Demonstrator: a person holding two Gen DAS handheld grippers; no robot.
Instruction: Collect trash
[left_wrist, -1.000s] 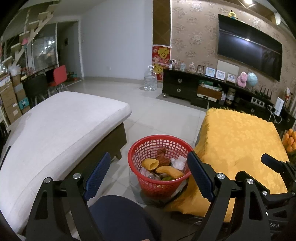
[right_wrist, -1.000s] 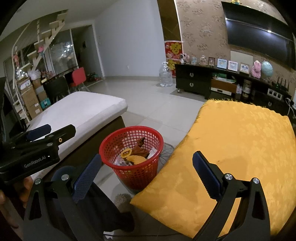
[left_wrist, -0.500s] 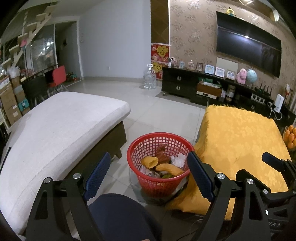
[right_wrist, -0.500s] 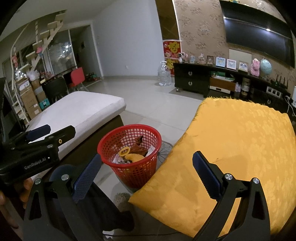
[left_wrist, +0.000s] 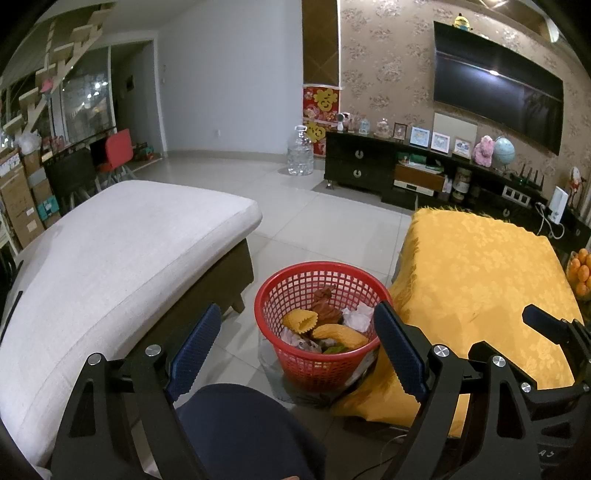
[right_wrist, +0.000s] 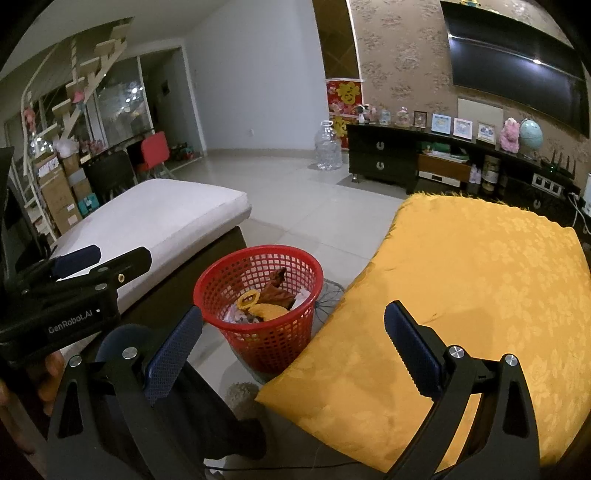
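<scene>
A red mesh basket (left_wrist: 291, 291) (right_wrist: 218, 280) stands on the tiled floor between a sofa and a table. It holds trash: yellow wrappers (left_wrist: 301, 320), a brown scrap (left_wrist: 325, 308) and crumpled white paper (left_wrist: 358, 316). My left gripper (left_wrist: 295, 336) hangs in the air on the near side of the basket, open, with nothing between its blue pads. My right gripper (right_wrist: 291, 332) is also open and empty, above the near edge of the table. The left gripper (right_wrist: 74, 273) shows at the left of the right wrist view.
A white-cushioned sofa (left_wrist: 110, 251) fills the left. A table under a yellow cloth (right_wrist: 480, 288) fills the right. A person's dark-clad knee (left_wrist: 240, 424) is below the grippers. Oranges (left_wrist: 580, 273) sit at the table's far right. A TV cabinet (left_wrist: 406, 173) and water jug (left_wrist: 301, 155) stand beyond.
None of the objects has moved. Both views have shifted very slightly, and both grippers stay open as before.
</scene>
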